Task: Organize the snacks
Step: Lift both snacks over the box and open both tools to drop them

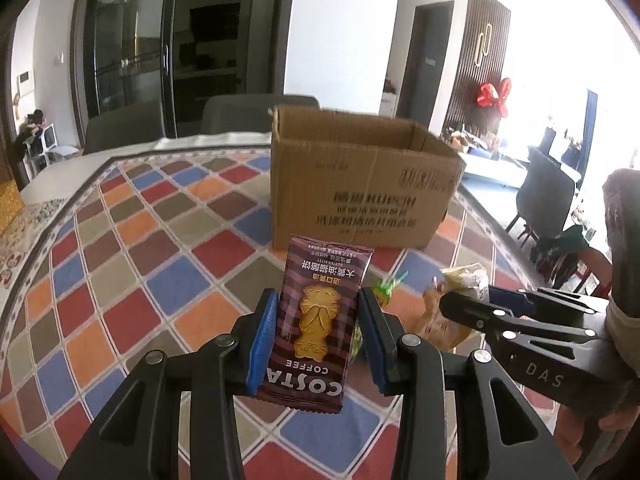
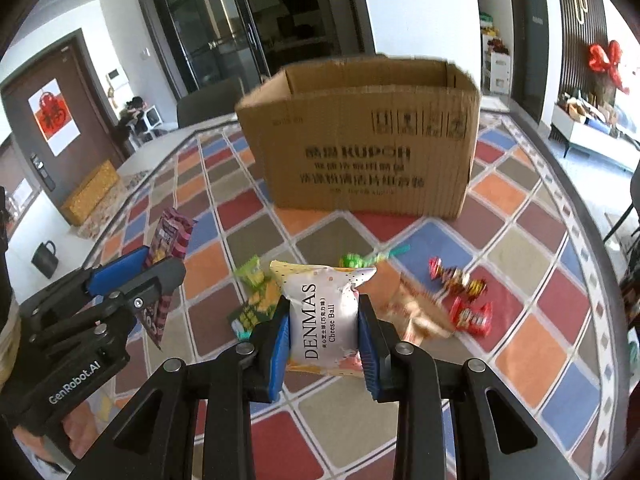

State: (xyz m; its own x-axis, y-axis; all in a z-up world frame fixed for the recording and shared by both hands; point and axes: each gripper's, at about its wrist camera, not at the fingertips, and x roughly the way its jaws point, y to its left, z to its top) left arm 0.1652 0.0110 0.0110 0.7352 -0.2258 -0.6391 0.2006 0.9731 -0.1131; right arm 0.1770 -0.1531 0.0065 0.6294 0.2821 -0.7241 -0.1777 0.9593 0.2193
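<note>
Nearest in the left wrist view, the left gripper (image 1: 316, 334) is closed on a brown Costa biscuit pack (image 1: 316, 328), its blue pads pressing the pack's two long sides; the pack's long axis runs straight ahead along the fingers, toward the box (image 1: 360, 184). In the right wrist view the right gripper (image 2: 323, 346) is likewise clamped, narrowly, on a white Denmas pack (image 2: 326, 316), which stands between the pads with its top edge pointing away. Both packs are held clear of the checked cloth (image 2: 520, 280). The relation that matters, as I judge it, is that the open-topped box stands directly beyond both sets of jaws, at the far side of the cloth and well apart from them, with its rim higher than either pack appears; each pack would have to go up and over the near wall before being let go. Neither hand looks clearly nearer. Loose snacks remain on the cloth between grippers and box: a green sweet (image 2: 352, 260), red wrappers (image 2: 468, 300), a yellow-green pack (image 2: 256, 300) and a blurred tan pack (image 2: 420, 308). The box's floor is hidden by its near wall, so its contents cannot be told. The fisheye edges darken the corners, and each gripper partly hides the pile.
</note>
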